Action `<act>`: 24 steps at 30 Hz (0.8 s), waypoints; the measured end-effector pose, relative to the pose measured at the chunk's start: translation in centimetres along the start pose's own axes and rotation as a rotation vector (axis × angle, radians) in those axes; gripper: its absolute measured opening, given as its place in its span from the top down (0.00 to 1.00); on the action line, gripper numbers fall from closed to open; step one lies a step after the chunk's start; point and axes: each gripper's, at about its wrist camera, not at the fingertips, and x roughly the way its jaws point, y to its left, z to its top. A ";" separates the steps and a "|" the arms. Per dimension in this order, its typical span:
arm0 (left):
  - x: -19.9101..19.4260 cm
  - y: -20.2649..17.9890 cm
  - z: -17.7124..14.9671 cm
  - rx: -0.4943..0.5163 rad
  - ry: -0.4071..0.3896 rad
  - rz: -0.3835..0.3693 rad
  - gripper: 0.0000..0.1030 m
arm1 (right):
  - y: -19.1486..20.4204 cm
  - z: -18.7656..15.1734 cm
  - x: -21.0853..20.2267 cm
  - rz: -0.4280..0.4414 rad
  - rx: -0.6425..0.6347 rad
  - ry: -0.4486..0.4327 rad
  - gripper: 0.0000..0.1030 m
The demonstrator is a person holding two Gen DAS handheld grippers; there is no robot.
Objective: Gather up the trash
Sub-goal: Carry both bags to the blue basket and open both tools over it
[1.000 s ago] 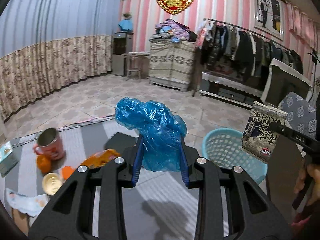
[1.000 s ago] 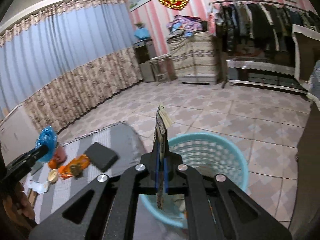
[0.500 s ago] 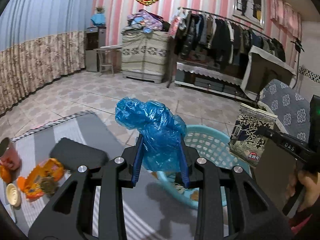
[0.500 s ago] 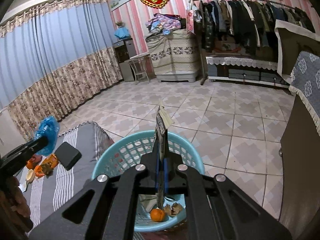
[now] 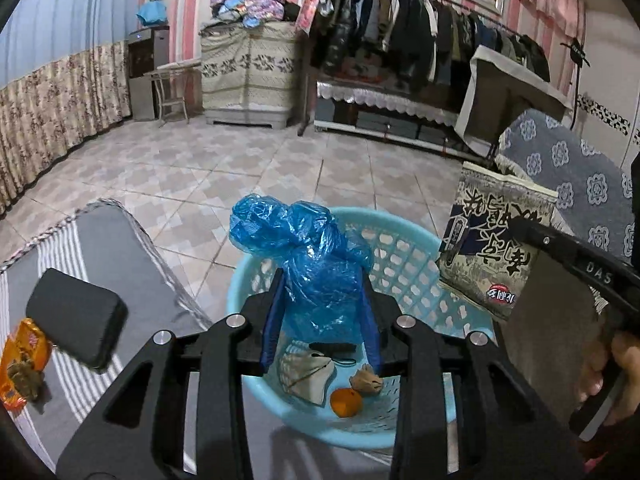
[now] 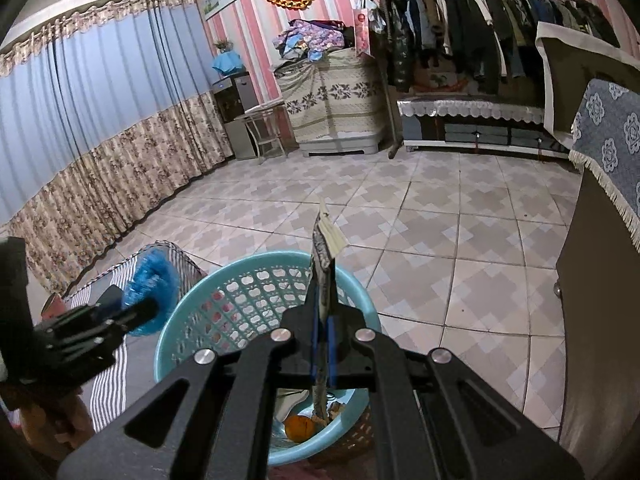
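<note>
Blue plastic bag (image 5: 316, 268), crumpled, sits between the left gripper (image 5: 320, 320) pads, above the basket (image 5: 404, 256). Its jaws have just been opening a little; the bag is between them and the pads flank its sides, contact looks kept. Basket is pale turquoise, latticed wall, standing on the tiled floor beside a striped grey cloth (image 5: 132, 264). Inside the basket: an orange (image 5: 346, 402), a crumpled beige wrapper (image 5: 306, 374), a small brown scrap (image 5: 366, 378).

Right gripper (image 6: 322, 344) jaws together, clamped on a flat printed packet (image 6: 322, 280) held edge-on and upright over the basket. Left view shows the packet face, dark print with a red badge.

On the cloth, well apart from the basket: a black pad (image 5: 76, 316) and an orange wrapper (image 5: 22, 364) at the left edge
</note>
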 end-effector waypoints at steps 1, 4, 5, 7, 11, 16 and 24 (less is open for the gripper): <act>0.2 0.0 -0.1 -0.001 0.003 0.000 0.63 | 0.1 -0.1 0.1 0.000 0.000 0.004 0.96; 0.7 0.3 0.0 -0.011 0.004 0.013 0.49 | 0.4 -0.3 0.6 -0.003 -0.011 0.015 0.96; 0.6 0.5 0.0 -0.017 0.000 0.012 0.44 | 0.5 -0.4 0.7 -0.003 -0.014 0.019 0.96; 0.2 0.8 0.1 -0.025 -0.010 0.017 0.38 | 0.6 -0.4 0.9 -0.003 -0.017 0.022 0.96; -1.4 1.1 0.1 -0.003 -0.051 0.087 0.24 | 1.3 -0.3 1.3 0.002 -0.024 0.029 0.96; -5.1 2.4 0.2 -0.018 -0.129 0.160 0.11 | 2.7 -0.6 2.1 0.012 -0.042 0.046 0.96; -11.5 6.8 -0.7 -0.085 -0.201 0.277 0.06 | 6.6 -0.9 5.7 -0.015 -0.125 0.133 0.95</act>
